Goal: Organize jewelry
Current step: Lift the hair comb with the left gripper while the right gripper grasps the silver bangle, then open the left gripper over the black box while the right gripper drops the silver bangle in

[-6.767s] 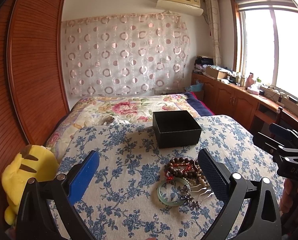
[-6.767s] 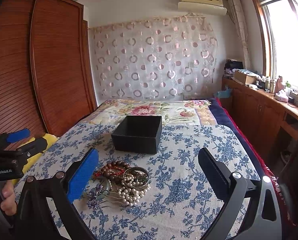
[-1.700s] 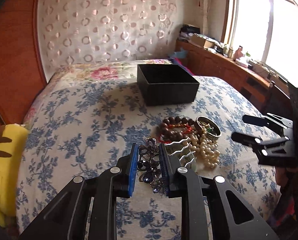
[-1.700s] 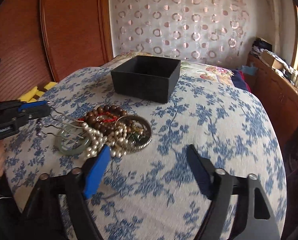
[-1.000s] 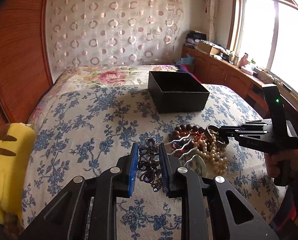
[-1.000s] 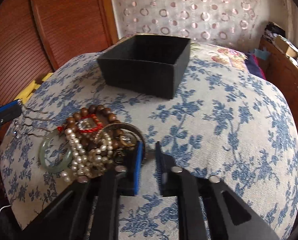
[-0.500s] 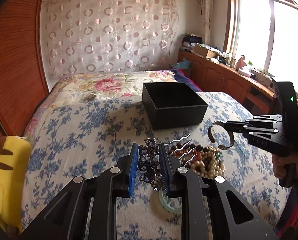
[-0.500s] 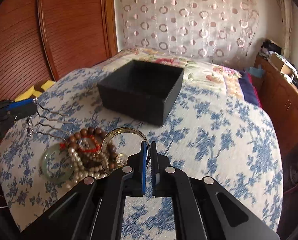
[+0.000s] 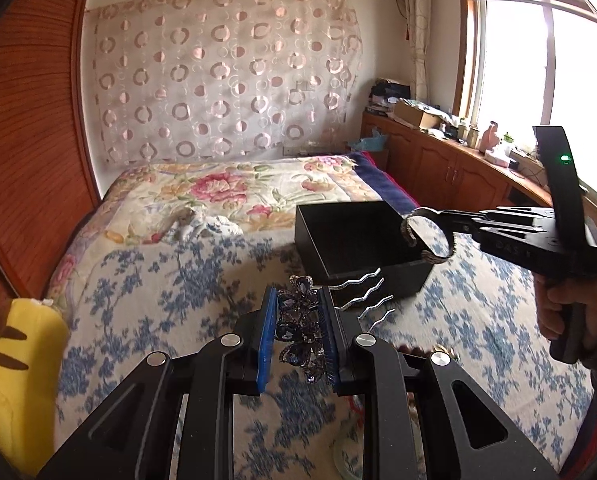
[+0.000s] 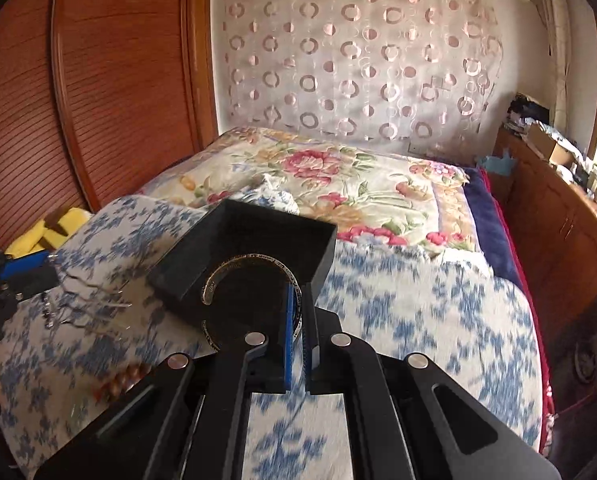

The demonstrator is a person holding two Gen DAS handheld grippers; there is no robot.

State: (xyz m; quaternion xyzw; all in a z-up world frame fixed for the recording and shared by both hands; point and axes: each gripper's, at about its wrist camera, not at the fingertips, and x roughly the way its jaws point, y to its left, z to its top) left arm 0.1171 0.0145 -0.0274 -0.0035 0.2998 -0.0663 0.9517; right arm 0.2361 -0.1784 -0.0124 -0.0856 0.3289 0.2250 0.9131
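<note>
1. Metal cuff bangle (image 10: 234,276), open C-shape w/ engraved band, pinched by its rim in right gripper (image 10: 297,300), held above the black box (image 10: 322,248).
2. Hair comb (image 9: 298,320), dark blue-purple gem flowers w/ wavy silver prongs, clamped in left gripper (image 9: 298,312), just short of box.
3. Box: square, matte, rigid; inside looks empty, though bangle hides part.
4. Bedspread (image 9: 158,280): cream w/ blue floral print.

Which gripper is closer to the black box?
Right. The right gripper, pinching a metal bangle, is right over the black box. The left gripper, clamping a jeweled hair comb, sits farther back.
</note>
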